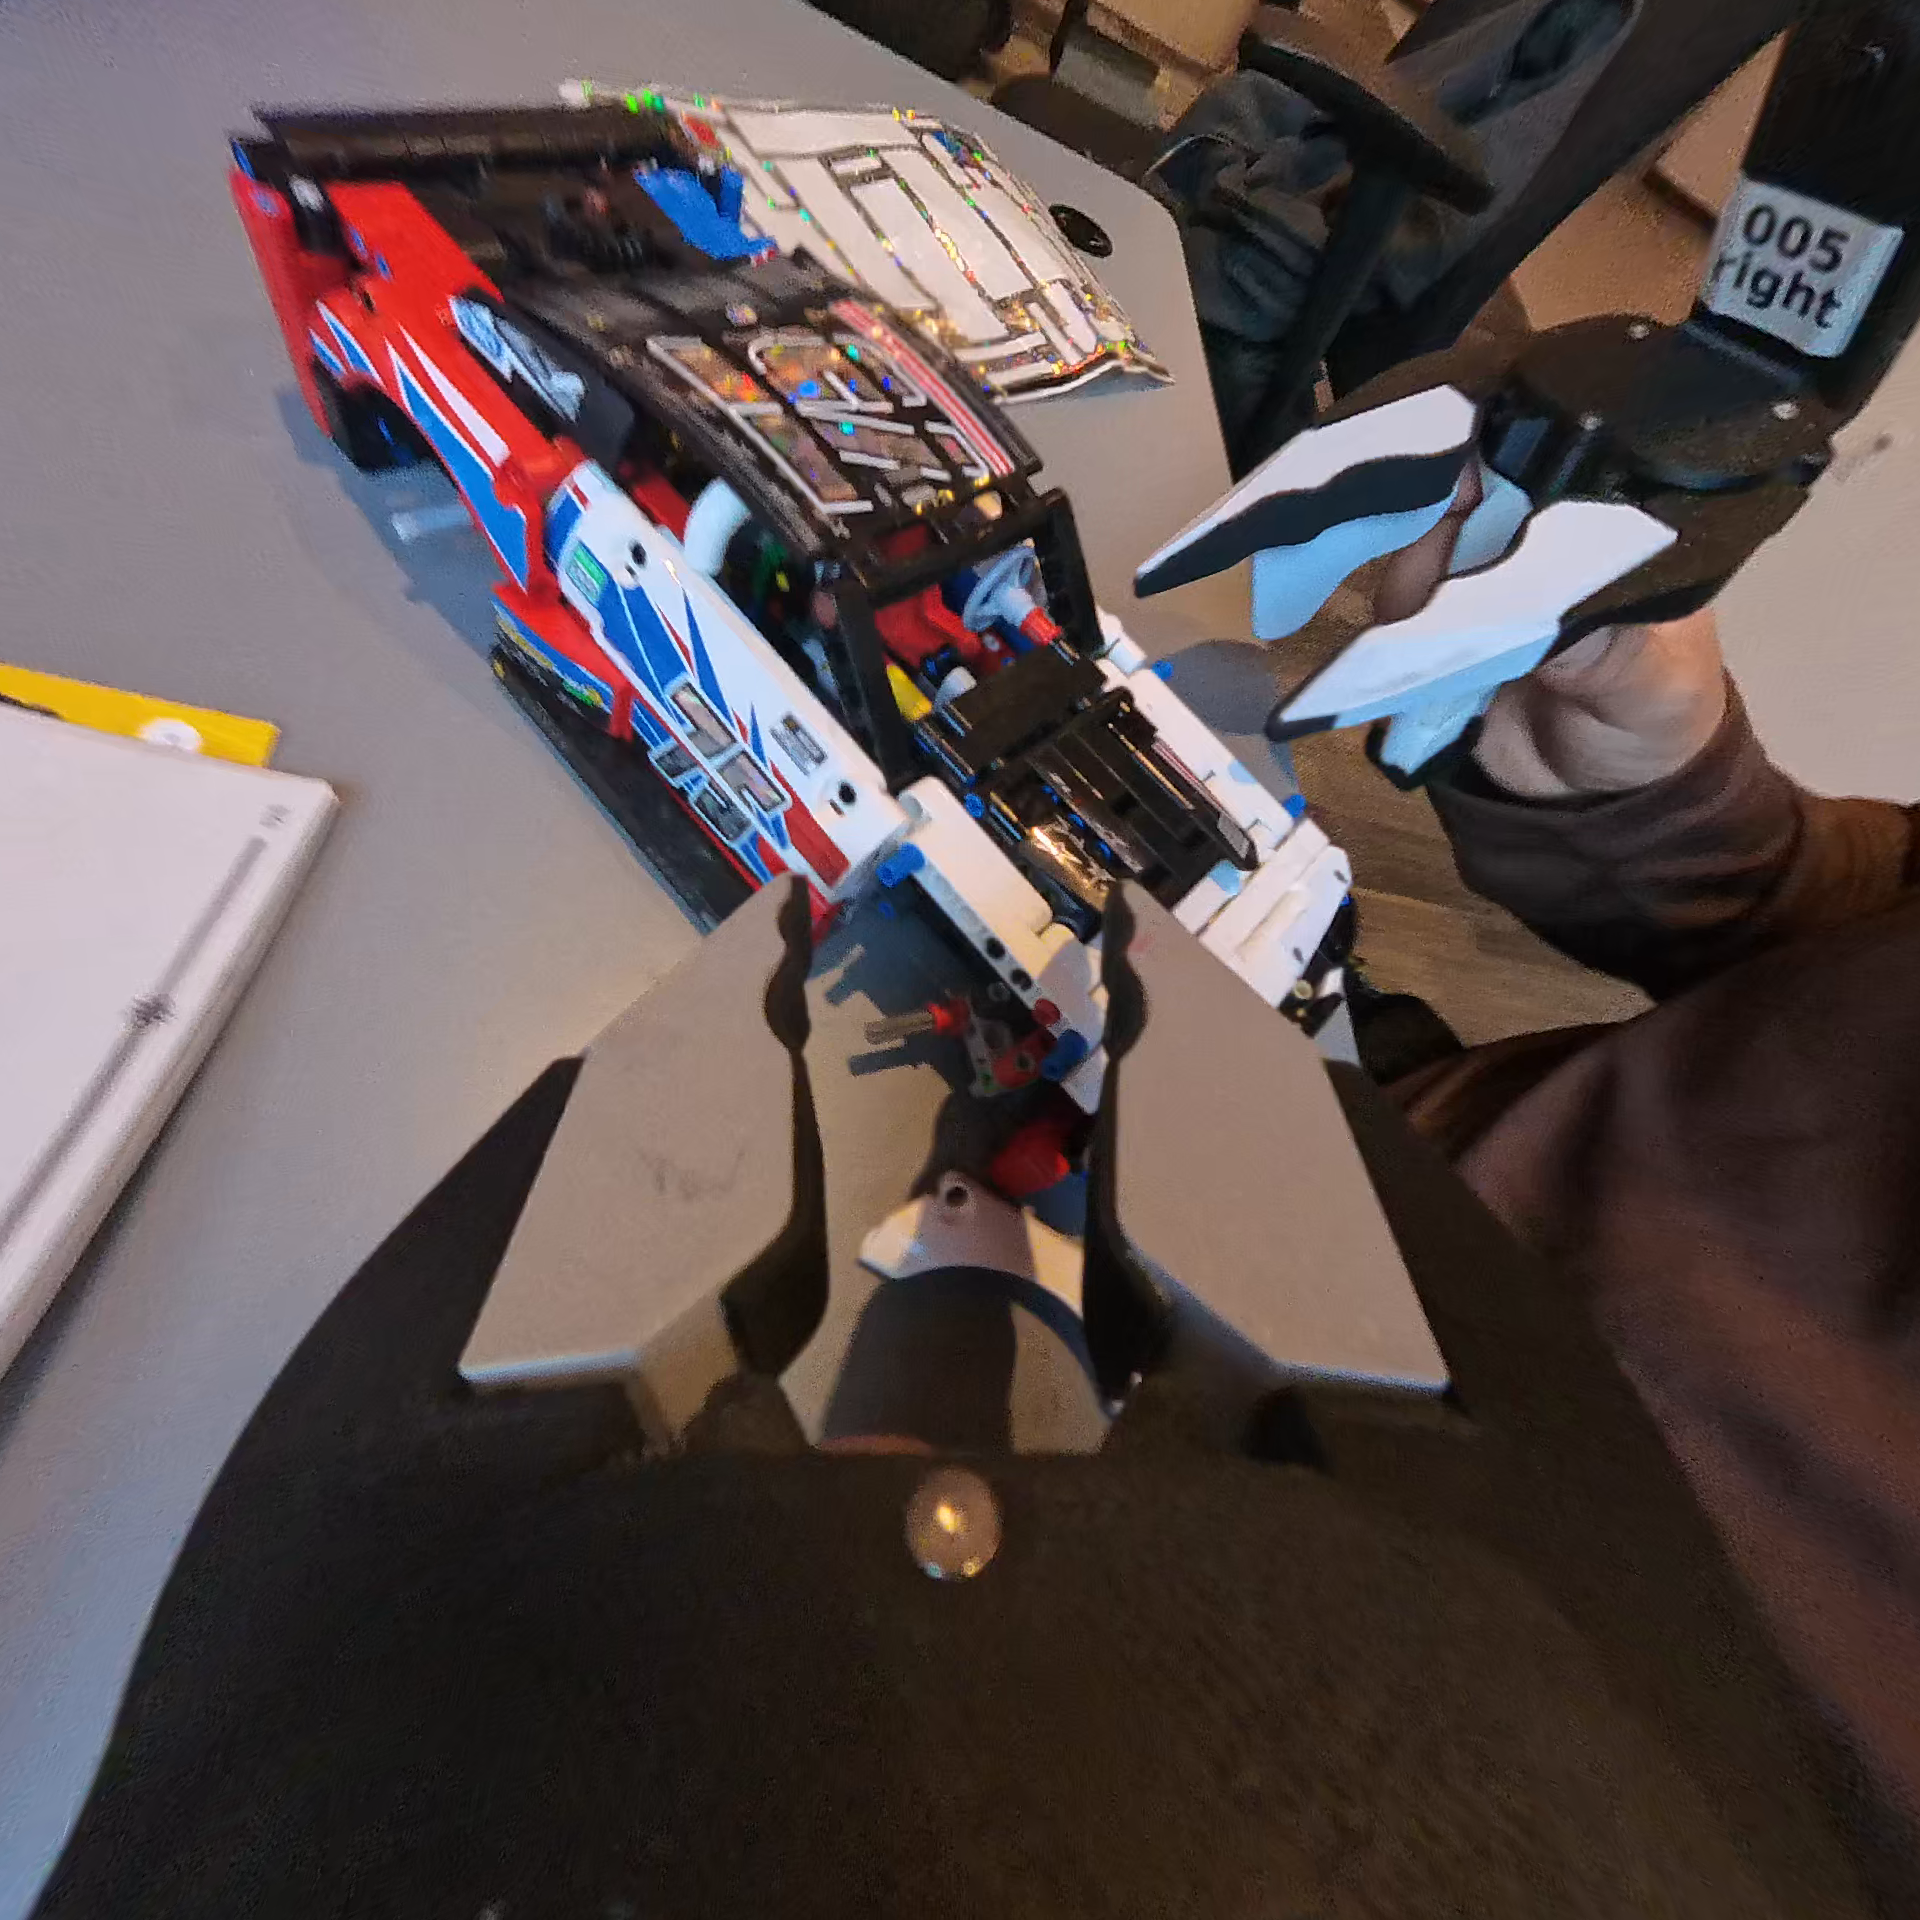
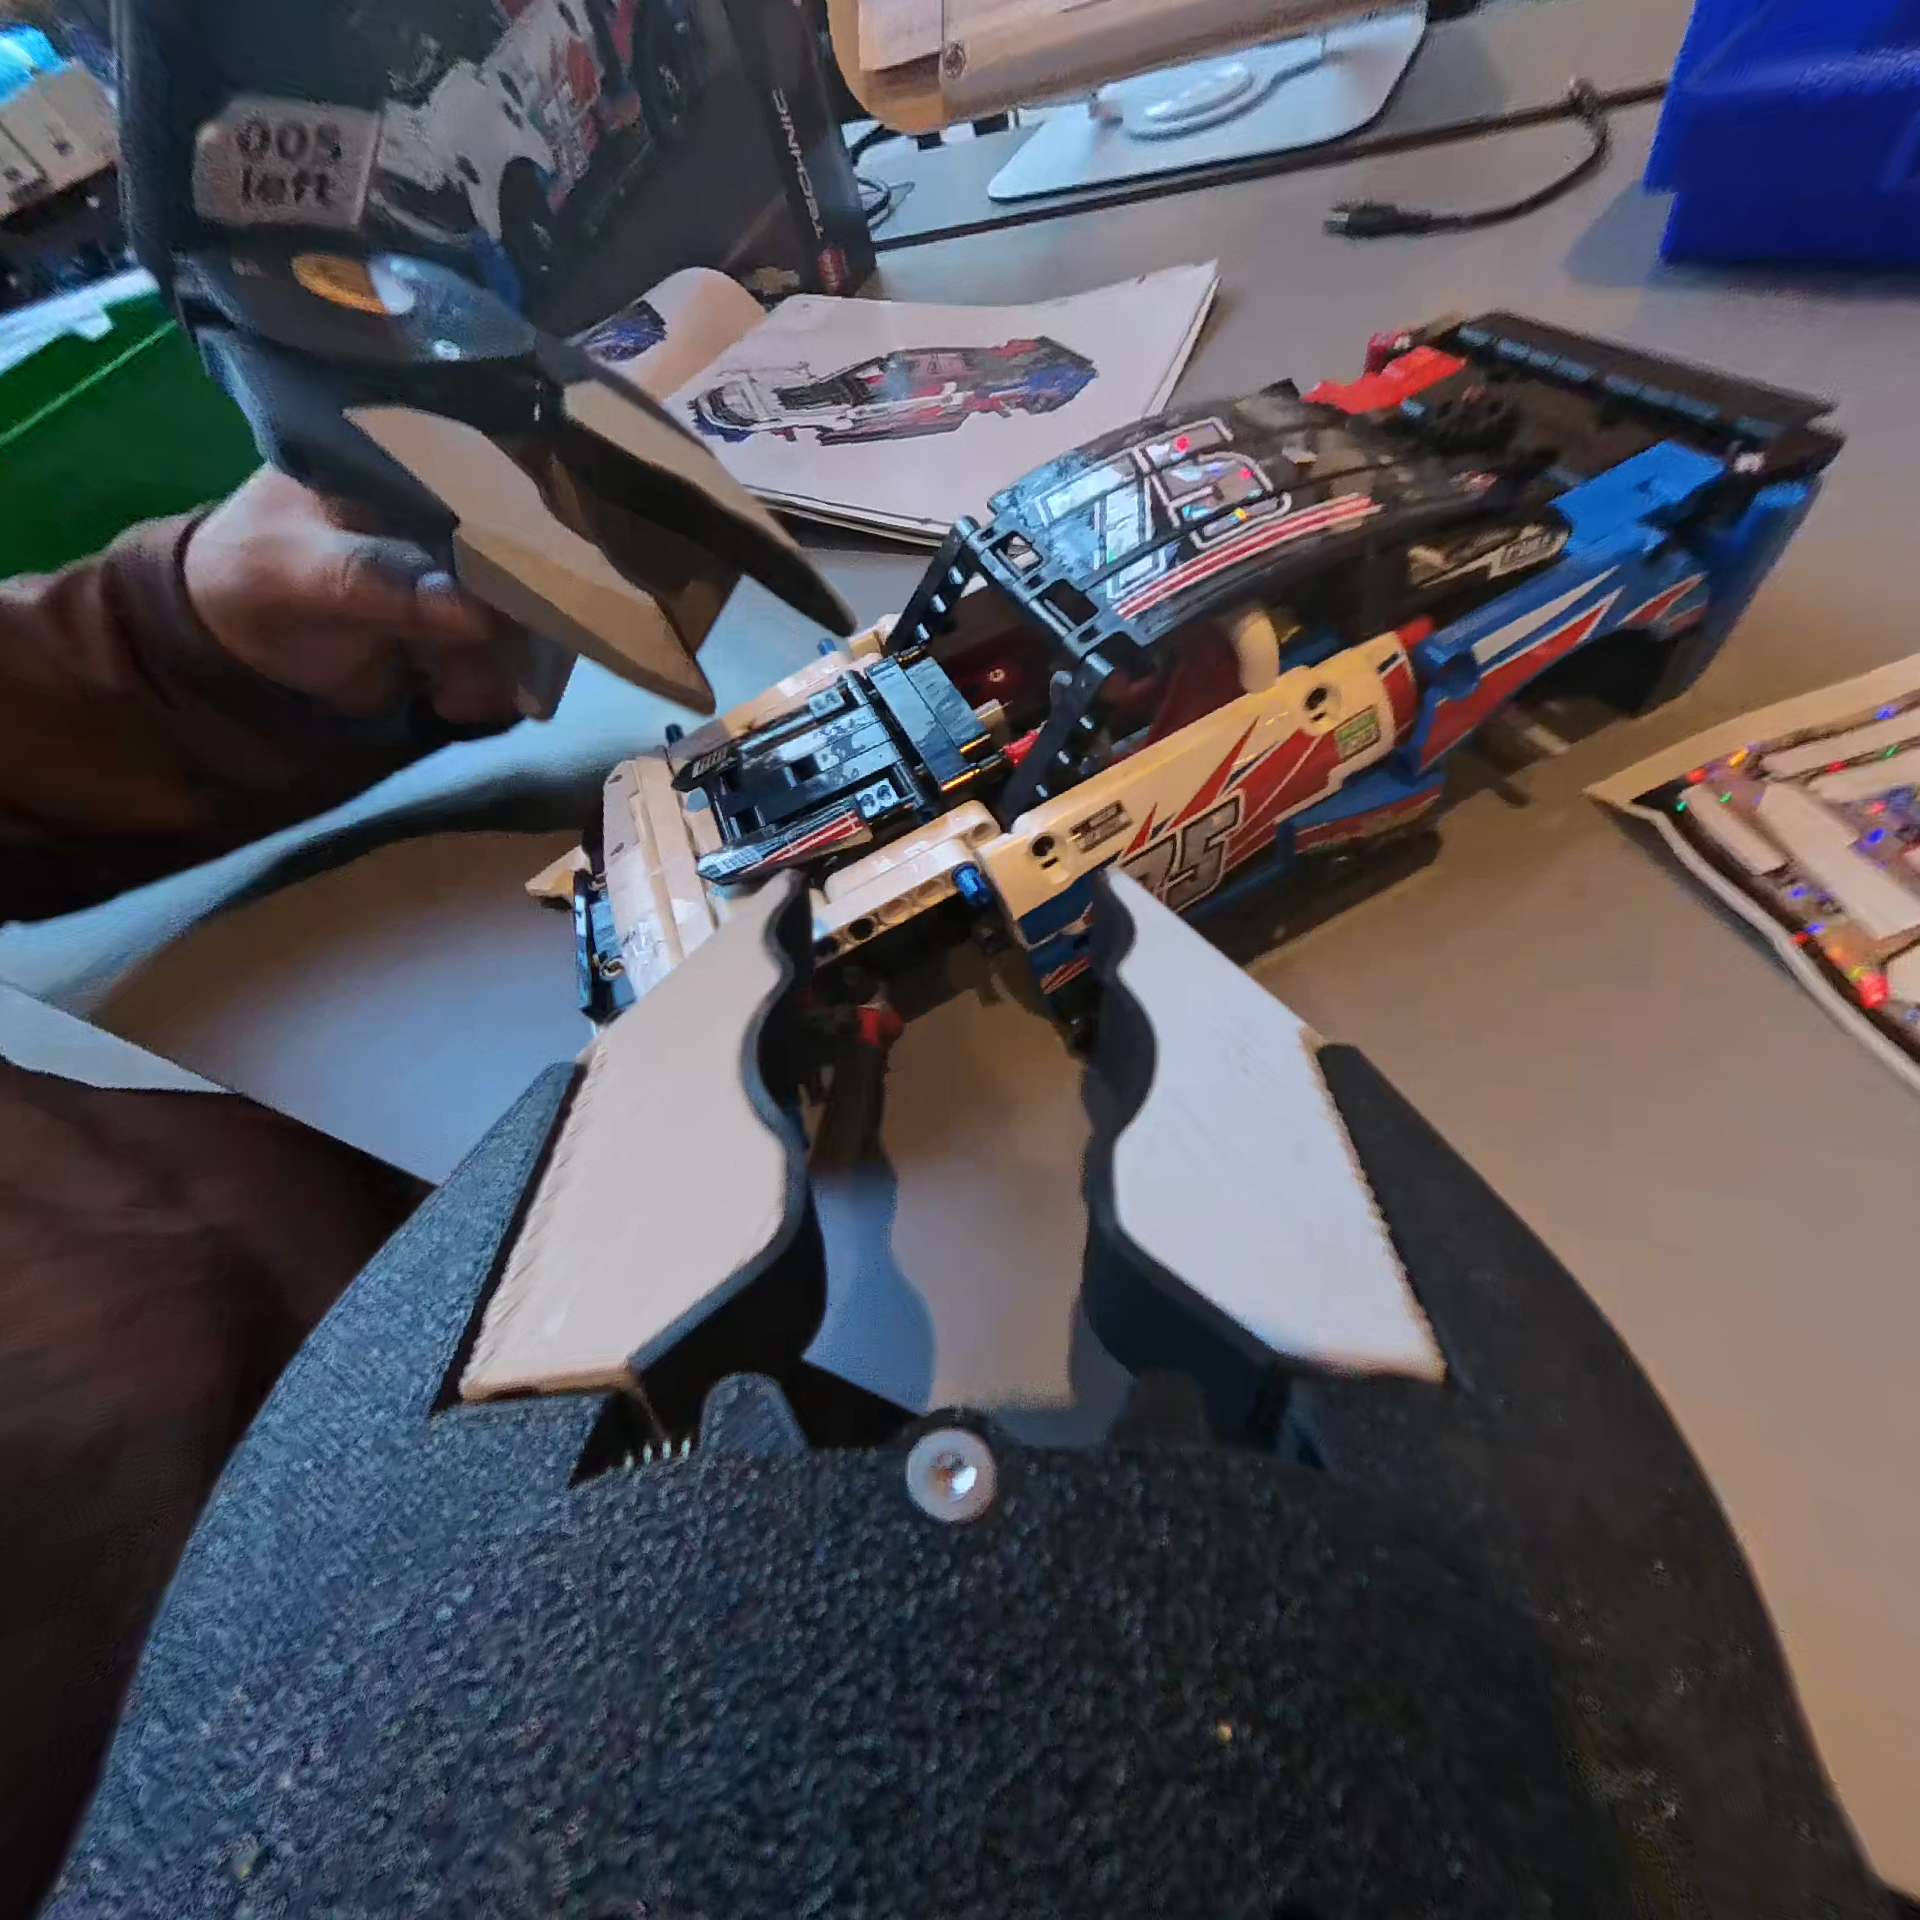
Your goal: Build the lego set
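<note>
— Where is the toy car now?
— It lies on the grey surface, beside the sticker sheet and the booklet.
— And the grippers?
— The left gripper has released jaws around the car's front end. The right gripper is released too, its jaws near the car's nose.

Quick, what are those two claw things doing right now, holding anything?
Left hand-held gripper: open, empty, poised at the front of the lego car.
Right hand-held gripper: open, empty, also at the car's front.
</note>
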`<state>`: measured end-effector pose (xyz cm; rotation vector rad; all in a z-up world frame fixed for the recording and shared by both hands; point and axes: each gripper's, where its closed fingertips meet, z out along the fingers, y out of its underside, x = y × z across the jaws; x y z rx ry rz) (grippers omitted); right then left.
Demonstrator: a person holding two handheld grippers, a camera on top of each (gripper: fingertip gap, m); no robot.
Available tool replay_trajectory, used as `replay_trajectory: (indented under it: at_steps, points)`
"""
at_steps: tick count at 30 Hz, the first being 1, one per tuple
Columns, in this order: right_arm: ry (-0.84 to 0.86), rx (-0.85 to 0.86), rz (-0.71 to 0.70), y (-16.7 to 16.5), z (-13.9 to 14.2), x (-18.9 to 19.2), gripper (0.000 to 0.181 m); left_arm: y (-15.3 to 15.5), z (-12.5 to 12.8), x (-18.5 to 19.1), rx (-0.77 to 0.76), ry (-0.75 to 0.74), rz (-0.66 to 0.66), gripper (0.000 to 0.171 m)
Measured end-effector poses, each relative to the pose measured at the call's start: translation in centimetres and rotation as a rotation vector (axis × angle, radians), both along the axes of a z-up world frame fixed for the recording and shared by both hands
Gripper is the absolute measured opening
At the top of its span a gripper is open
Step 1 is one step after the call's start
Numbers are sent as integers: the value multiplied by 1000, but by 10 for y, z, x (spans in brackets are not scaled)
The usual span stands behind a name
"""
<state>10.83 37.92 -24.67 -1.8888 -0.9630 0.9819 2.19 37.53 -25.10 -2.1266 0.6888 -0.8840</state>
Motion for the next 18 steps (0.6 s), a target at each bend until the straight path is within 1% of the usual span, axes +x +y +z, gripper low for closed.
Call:
replay_trajectory:
  at_steps: [3, 6, 8, 10, 13, 16, 18]
  points:
    - [1, 77, 59, 3, 6, 2, 49, 7, 7, -3, 51, 47, -46, 52]
    - [-27, 173, 115, 7, 12, 1, 41, 10, 7, -1, 83, 76, -119, 50]
    - [-49, 226, 164, 8, 15, -3, 41, 10, 6, 1, 110, 90, -177, 47]
    - [-76, 247, 230, 6, 16, -10, 41, 10, 4, 4, 131, 105, -232, 44]
    - [-161, 279, 292, 9, 7, -16, 42, 11, 4, 9, 160, 107, -293, 43]
    - [-192, 286, 323, 13, 4, -17, 38, 17, 1, 8, 169, 81, -297, 43]
    - [-195, 271, 342, 13, 4, -15, 42, 21, 1, 6, 144, 37, -296, 45]
